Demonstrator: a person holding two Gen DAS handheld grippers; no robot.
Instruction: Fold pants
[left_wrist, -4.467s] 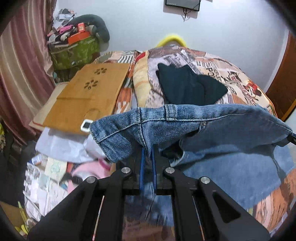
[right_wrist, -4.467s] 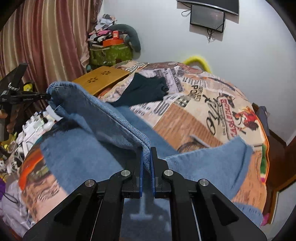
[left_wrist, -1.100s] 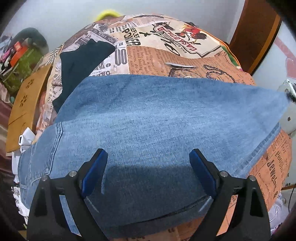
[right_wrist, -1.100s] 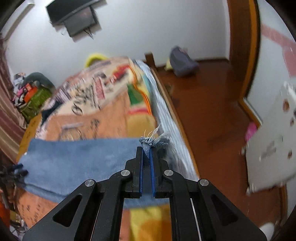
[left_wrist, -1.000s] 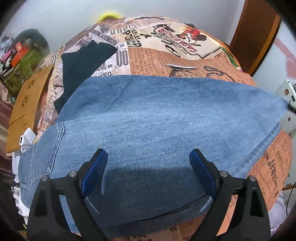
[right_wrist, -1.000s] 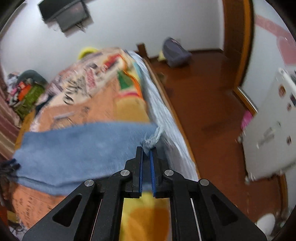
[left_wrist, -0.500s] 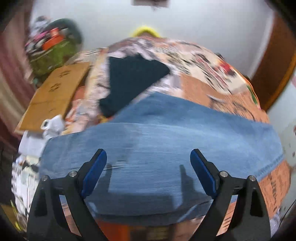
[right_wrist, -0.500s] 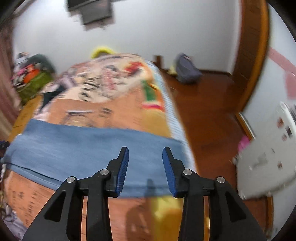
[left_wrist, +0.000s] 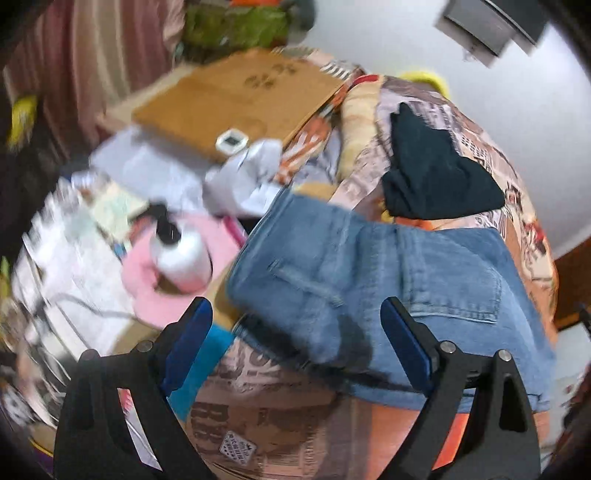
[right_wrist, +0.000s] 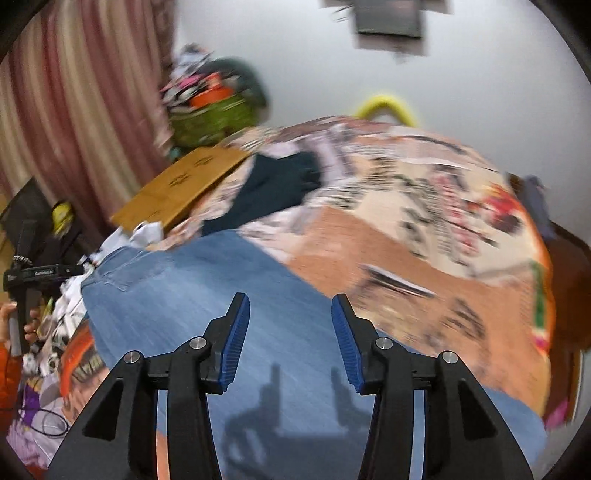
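since the jeans (left_wrist: 388, 280) were laid flat on the bed (right_wrist: 424, 258) for folding, the left hand-held gripper (left_wrist: 295, 332) and right hand-held gripper (right_wrist: 290, 332) were held wide apart, gripping nothing.

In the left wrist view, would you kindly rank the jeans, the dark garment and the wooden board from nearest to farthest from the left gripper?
1. Jeans: directly under the open left gripper.
2. Dark garment: beyond the jeans, to the right.
3. Wooden board: farthest, upper left by the curtain.

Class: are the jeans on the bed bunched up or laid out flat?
Laid flat: the jeans spread across the bed cover; both grippers are open above them.
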